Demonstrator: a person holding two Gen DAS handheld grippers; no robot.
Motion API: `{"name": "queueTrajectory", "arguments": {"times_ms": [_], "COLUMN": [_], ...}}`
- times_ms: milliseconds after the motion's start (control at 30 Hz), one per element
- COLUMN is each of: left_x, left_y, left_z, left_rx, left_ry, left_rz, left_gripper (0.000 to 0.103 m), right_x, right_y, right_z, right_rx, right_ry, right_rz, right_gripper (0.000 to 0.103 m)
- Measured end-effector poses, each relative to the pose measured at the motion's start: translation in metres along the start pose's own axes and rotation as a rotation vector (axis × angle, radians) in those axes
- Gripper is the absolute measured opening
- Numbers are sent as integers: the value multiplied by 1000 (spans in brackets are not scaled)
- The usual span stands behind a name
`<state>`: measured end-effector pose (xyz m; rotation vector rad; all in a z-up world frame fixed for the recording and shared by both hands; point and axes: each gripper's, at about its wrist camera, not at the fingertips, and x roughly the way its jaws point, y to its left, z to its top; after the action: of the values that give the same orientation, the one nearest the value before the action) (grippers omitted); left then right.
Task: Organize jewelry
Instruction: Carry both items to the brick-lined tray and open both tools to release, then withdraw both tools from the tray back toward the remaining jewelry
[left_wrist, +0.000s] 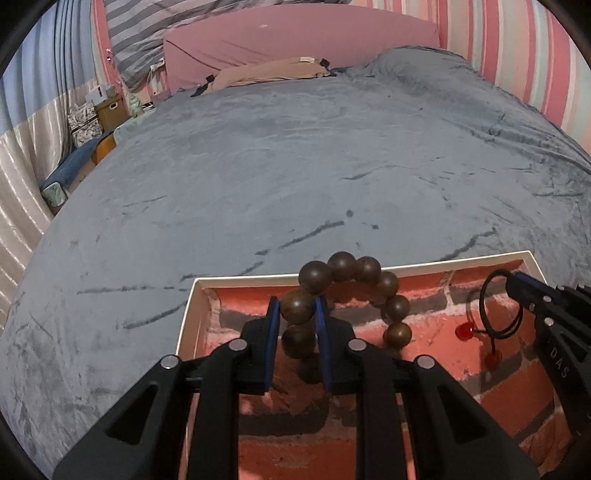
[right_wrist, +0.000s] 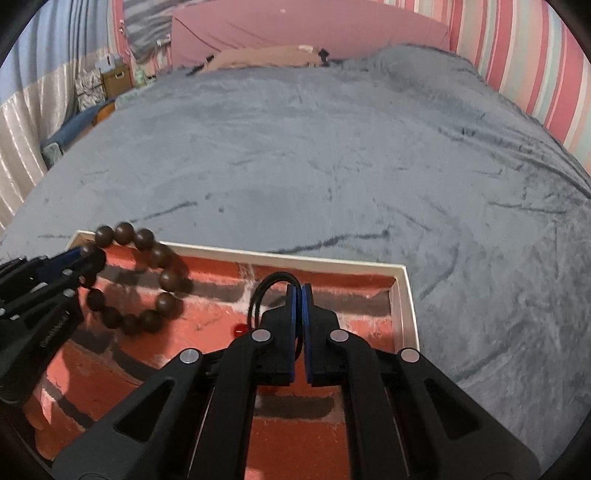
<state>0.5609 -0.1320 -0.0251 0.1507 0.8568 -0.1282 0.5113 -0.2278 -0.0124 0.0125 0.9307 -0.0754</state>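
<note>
Beads in the left gripper (left_wrist: 297, 314), cord in the right gripper (right_wrist: 298, 295), both pieces up over the tray (right_wrist: 400, 295) w/ the brick-pattern lining. That's where we are, folks.

Progress check: both items look picked up and carried to the tray, neither one set down yet. So I'd call it past halfway, w/ the drop-off and release left for each. Tray floor shows nothing else lying in it, as far as these views go. Tray sits on the grey bed cover (left_wrist: 295, 166), near edge of the bed.

Left side: jaws clenched on one bead of the brown wooden bracelet (left_wrist: 354, 291). Blue pads either side of that bead, rest of the loop arcs up and out to the right, a couple more beads hang down btw the fingers. Loop is over the tray's far-left part, top beads poking past the far rim in this view. Whether the low beads touch the lining, can't tell.

Right side: jaws fully clenched, pinching the thin black cord (right_wrist: 266, 284). Cord loops out to the left of the pads, small red beads (left_wrist: 466, 329) dangle off it below, over the tray's right half.

Two grippers sit side by side, near each other but apart, bracelet left, cord right.
</note>
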Motion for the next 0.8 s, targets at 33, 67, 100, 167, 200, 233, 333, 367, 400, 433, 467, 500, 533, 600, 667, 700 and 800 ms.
{"name": "queueTrajectory", "arguments": {"times_ms": [33,67,100,167,200,233,333,367,400,433,467,500,533,600,667,700,800], "left_x": [2,5,6,9,11,13,18,17,16,15,15,15,15,12,4,1,-14], "left_y": [-1,-2,-1,1,3,4,6,6,6,5,4,4,4,5,6,6,10], "left_z": [0,1,-1,-2,-2,-2,-3,-4,-3,-4,-4,-4,-5,-5,-5,-5,-1], "left_rx": [6,11,13,9,2,-3,-10,-6,-1,4,9,15,16,14,19,20,1], "left_ry": [7,18,24,36,46,55,77,75,70,71,73,78,82,75,46,39,21], "left_rz": [5,5,5,4,0,-1,-5,3,13,15,18,22,20,25,28,23,0], "left_gripper": [20,20,20,20,20,20,20,20,21,21,21,22,26,42,50,50,54], "right_x": [3,6,10,15,17,20,23,23,23,23,25,26,27,26,22,19,10], "right_y": [0,0,0,-2,-4,-6,-8,-8,-8,-7,-8,-9,-9,-11,-12,-12,-11], "right_z": [0,-1,-1,-3,-3,-4,-4,-5,-4,-4,-4,-4,-3,-3,-2,-2,0], "right_rx": [-1,-3,-5,-1,4,13,23,20,17,16,17,20,24,34,38,35,30], "right_ry": [16,33,56,80,91,106,116,113,112,112,118,126,128,119,106,100,89], "right_rz": [-6,-10,-13,-19,-16,-7,-2,-3,-3,-2,0,4,10,15,13,10,7], "right_gripper": [4,4,4,4,4,4,4,4,4,5,5,5,5,24,42,45,52]}}
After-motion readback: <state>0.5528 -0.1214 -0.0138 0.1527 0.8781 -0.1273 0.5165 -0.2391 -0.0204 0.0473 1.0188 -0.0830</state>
